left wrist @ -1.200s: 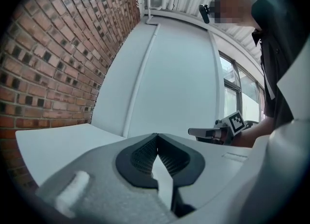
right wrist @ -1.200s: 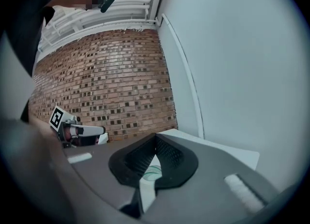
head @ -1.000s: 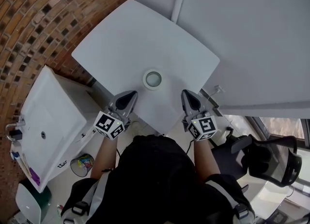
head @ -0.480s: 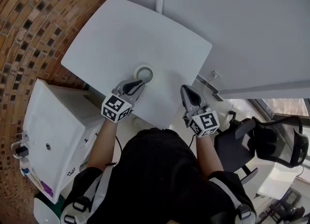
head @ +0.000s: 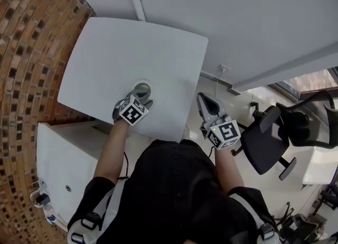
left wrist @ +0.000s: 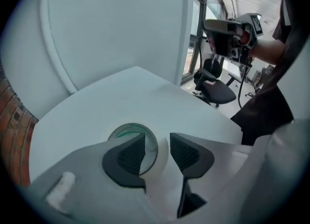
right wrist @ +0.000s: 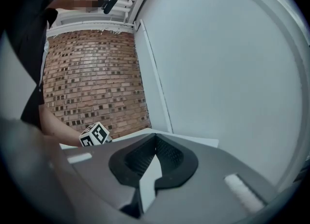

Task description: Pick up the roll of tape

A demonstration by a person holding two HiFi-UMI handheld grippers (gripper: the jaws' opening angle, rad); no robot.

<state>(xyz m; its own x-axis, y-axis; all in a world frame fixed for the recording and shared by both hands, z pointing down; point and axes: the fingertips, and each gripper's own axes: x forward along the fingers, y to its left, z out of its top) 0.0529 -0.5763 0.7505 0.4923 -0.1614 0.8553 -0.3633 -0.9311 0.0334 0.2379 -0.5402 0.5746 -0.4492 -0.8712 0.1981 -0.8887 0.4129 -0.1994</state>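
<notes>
Left tool (left wrist: pixel 157 145) set for a wall pinch

Tipped down, its jaws have just been opening wide. One sits inside the hole, one outside, with the wall between and the pads not yet pressing. White roll of tape (left wrist: pixel 162 153), greenish inside, lies flat on the white surface (head: pixel 158 53). Right tool (right wrist: pixel 155 140) closed, empty, held aside.

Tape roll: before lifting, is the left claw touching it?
Cannot tell. Left gripper view: the left claw, jaws just opened, straddles the tape roll wall; contact or gap unclear.
</notes>
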